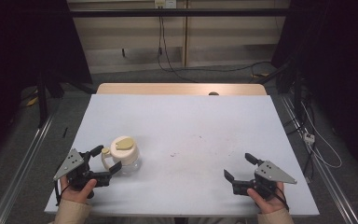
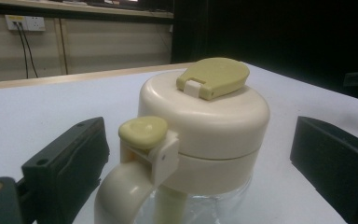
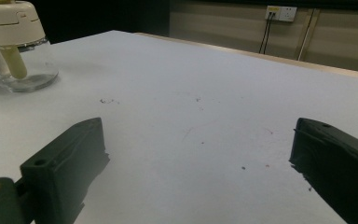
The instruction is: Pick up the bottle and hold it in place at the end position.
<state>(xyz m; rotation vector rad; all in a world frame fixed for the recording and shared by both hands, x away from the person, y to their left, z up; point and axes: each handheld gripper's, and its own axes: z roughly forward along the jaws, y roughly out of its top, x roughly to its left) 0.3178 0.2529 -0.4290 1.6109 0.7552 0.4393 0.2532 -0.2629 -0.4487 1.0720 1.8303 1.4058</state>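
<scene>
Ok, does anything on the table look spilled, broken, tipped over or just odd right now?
Nothing serious. The cream-lidded clear glass jug stands upright, lid on, its yellow-green spout flap down, between the open left gripper. The only blemish is a few small dark specks on the white table. The right gripper is open over bare surface.

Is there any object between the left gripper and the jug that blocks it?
Nothing visible does. The left gripper has open jaws on both sides of the jug, its handle facing the gripper, pads not touching.

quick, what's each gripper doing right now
left gripper: open, jaws either side of the jug, not pressing on it
right gripper: open, nothing between the jaws
</scene>
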